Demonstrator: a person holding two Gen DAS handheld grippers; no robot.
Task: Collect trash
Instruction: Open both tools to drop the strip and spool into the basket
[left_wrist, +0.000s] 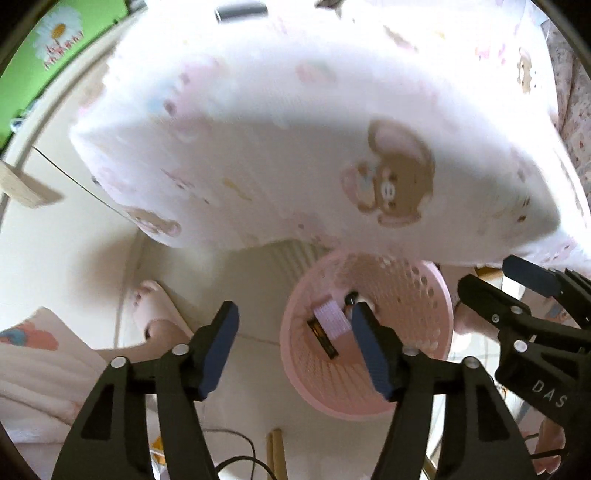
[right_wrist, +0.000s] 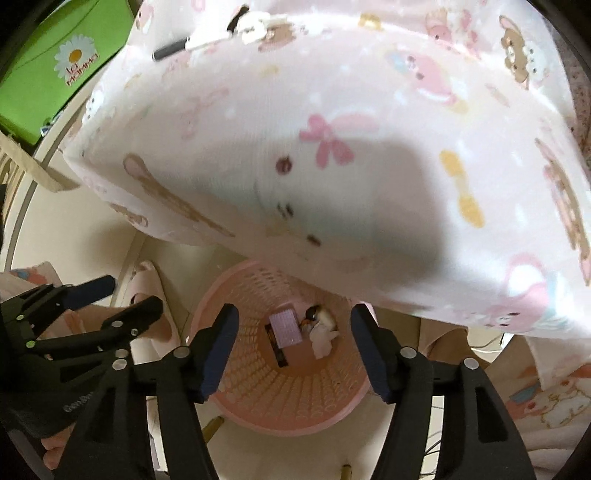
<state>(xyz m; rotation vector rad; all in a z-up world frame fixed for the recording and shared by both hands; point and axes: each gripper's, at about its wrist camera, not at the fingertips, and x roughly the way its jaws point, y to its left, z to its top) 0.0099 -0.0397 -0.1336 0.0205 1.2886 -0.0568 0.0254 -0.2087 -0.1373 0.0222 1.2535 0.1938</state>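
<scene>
A pink perforated trash basket (left_wrist: 417, 288) (right_wrist: 295, 406) stands on the floor below the edge of a table covered with a pink cartoon-print cloth (left_wrist: 295, 129) (right_wrist: 332, 147). In the basket lie a lilac box (right_wrist: 286, 326) (left_wrist: 332, 315), a dark wrapper (right_wrist: 277, 350) (left_wrist: 325, 338), and crumpled white and dark scraps (right_wrist: 320, 325). My left gripper (left_wrist: 293, 350) is open and empty, above the basket's left rim. My right gripper (right_wrist: 293, 350) is open and empty, directly over the basket. Each gripper shows in the other's view: the right (left_wrist: 524, 291), the left (right_wrist: 99, 299).
A dark cylindrical object (left_wrist: 242, 11) (right_wrist: 170, 50) and a small white-and-black item (right_wrist: 251, 22) lie on the far part of the tablecloth. A green daisy-print bag (right_wrist: 55, 74) (left_wrist: 55, 40) stands at upper left. Pink slippers (right_wrist: 155, 317) (left_wrist: 155, 306) and cables (left_wrist: 236, 461) lie on the floor.
</scene>
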